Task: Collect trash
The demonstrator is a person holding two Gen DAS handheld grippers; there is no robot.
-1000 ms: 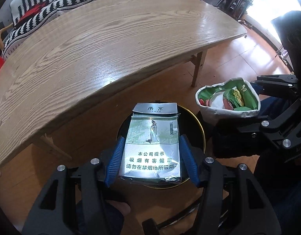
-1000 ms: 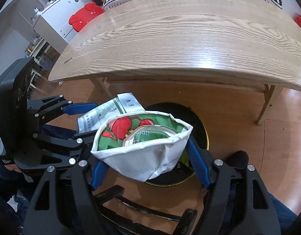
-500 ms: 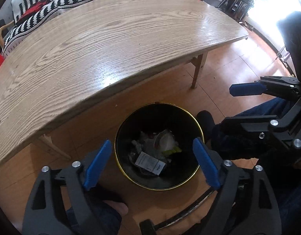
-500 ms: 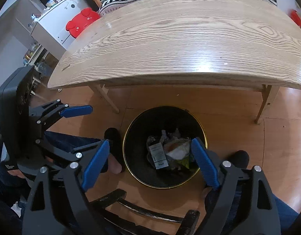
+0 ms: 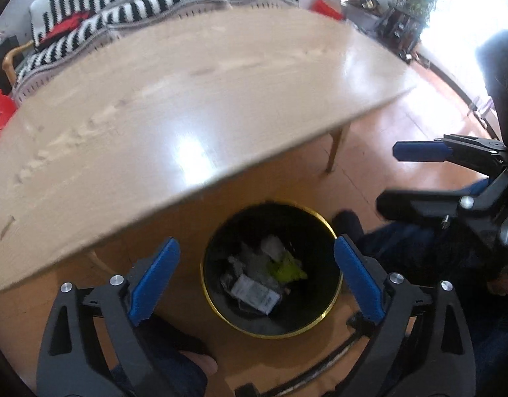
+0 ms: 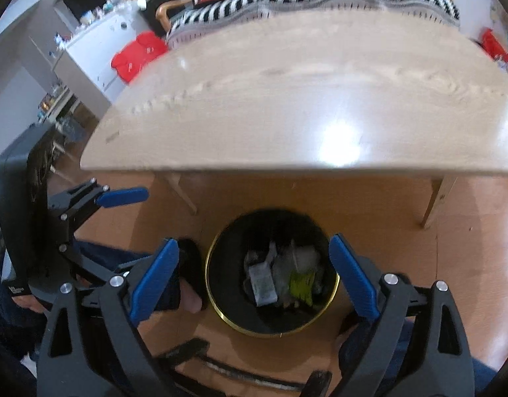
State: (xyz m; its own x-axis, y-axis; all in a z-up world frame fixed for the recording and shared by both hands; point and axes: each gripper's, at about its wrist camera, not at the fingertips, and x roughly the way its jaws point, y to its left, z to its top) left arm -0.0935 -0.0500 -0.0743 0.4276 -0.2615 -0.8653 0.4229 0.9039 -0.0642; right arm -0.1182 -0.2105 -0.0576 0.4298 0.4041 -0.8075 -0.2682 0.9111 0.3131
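A black trash bin with a gold rim (image 5: pixel 333 307) stands on the floor below both grippers; it also shows in the right wrist view (image 6: pixel 214 301). Inside lie a cigarette pack (image 5: pixel 255 294), crumpled white wrappers (image 5: pixel 272 246) and a yellow-green scrap (image 5: pixel 287 269). The same pack (image 6: pixel 262 284) and scrap (image 6: pixel 301 286) show in the right wrist view. My left gripper (image 5: pixel 257 278) is open and empty above the bin. My right gripper (image 6: pixel 254 276) is open and empty above the bin too.
A bare wooden table (image 5: pixel 174 106) spans the middle, its leg (image 5: pixel 335 147) near the bin. A striped sofa (image 5: pixel 148 3) lies behind it. A white cabinet (image 6: pixel 88 56) stands at far left. The person's feet and legs (image 6: pixel 184 284) flank the bin.
One second ago the left gripper held the cigarette pack and the right held a crumpled bag. Both opened and the items dropped into the bin. Both grippers have since risen and tilted up.
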